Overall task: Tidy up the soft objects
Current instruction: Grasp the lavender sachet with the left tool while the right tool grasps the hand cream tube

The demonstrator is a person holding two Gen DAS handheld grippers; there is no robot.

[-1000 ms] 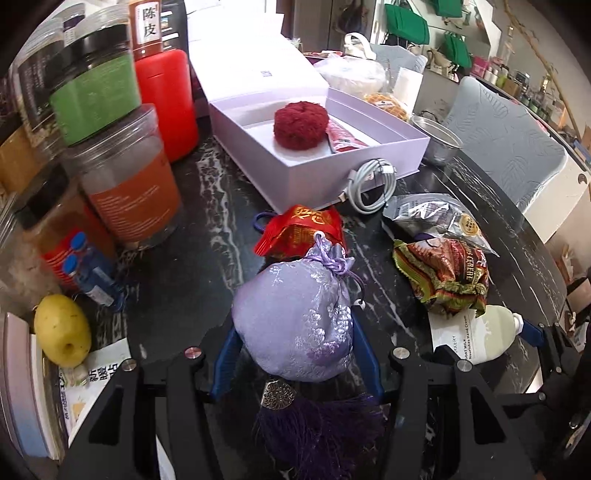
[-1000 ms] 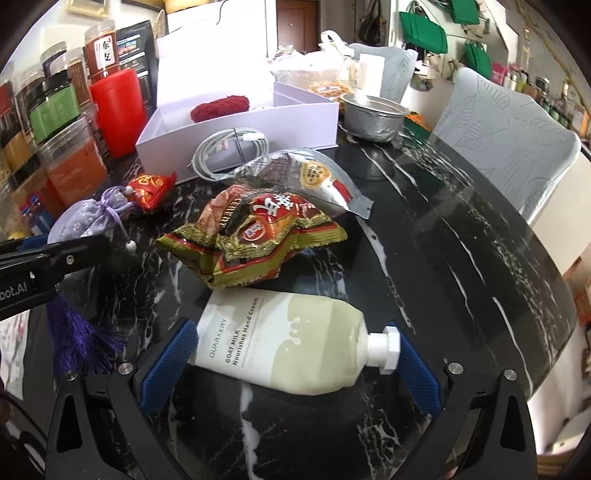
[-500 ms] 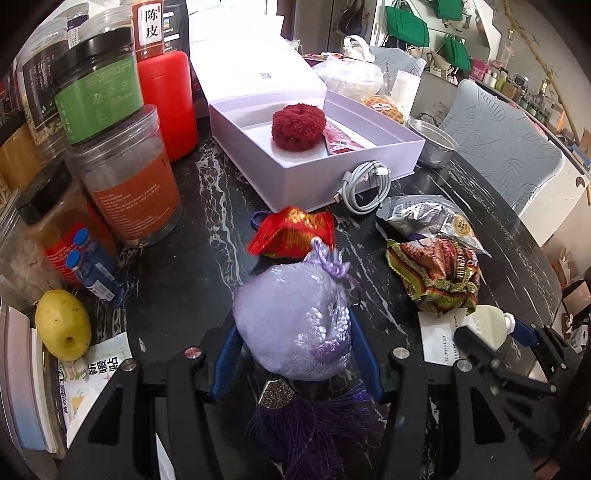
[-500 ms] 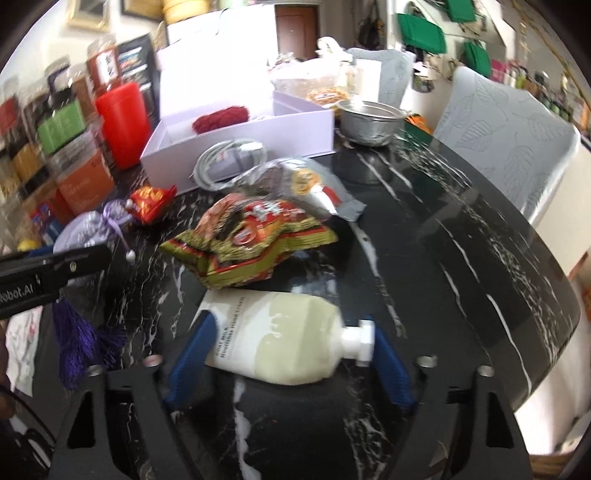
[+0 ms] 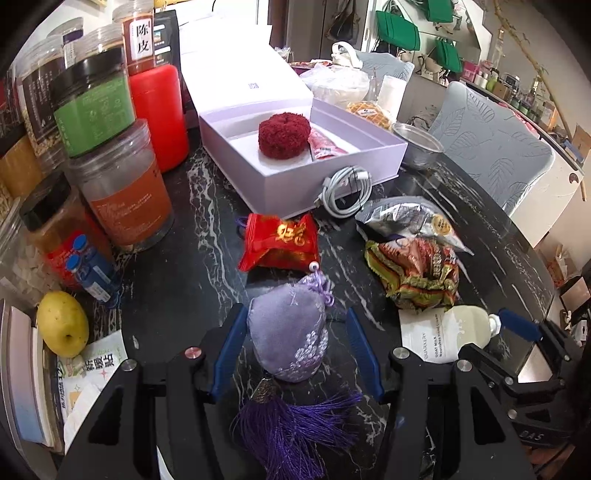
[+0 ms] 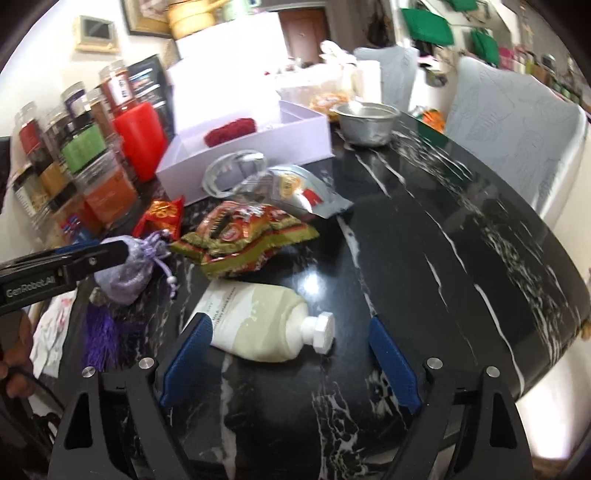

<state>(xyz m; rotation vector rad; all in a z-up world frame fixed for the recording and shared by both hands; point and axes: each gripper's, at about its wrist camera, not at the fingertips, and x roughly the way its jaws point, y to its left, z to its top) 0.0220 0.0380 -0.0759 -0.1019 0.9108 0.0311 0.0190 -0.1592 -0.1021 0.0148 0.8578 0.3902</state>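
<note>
Meanwhile, left hand-held gripper point(image 5: 295, 347) loosely bracketed lilac sachet point(image 5: 290, 334), grip unclear | right hand-held gripper point(image 6: 291, 360) opening around cream tube point(image 6: 258, 325), pads clear | next: carry sachet to box point(image 5: 258, 177).

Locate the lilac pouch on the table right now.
In the left wrist view the lilac pouch sits low and central between the left gripper fingers, just below the red packet.

Black marble worktop point(image 6: 461, 229) w/ white veins is catching glare from bright room light. Two pale grey leaf-pattern chairs point(image 5: 491, 147) are standing at its far edge. Green bags point(image 5: 402, 29) are hanging on the white wall behind. A brown door point(image 6: 303, 31) is showing at the back; framed pic point(image 6: 96, 31) is hanging on the cream wall, left.
</note>
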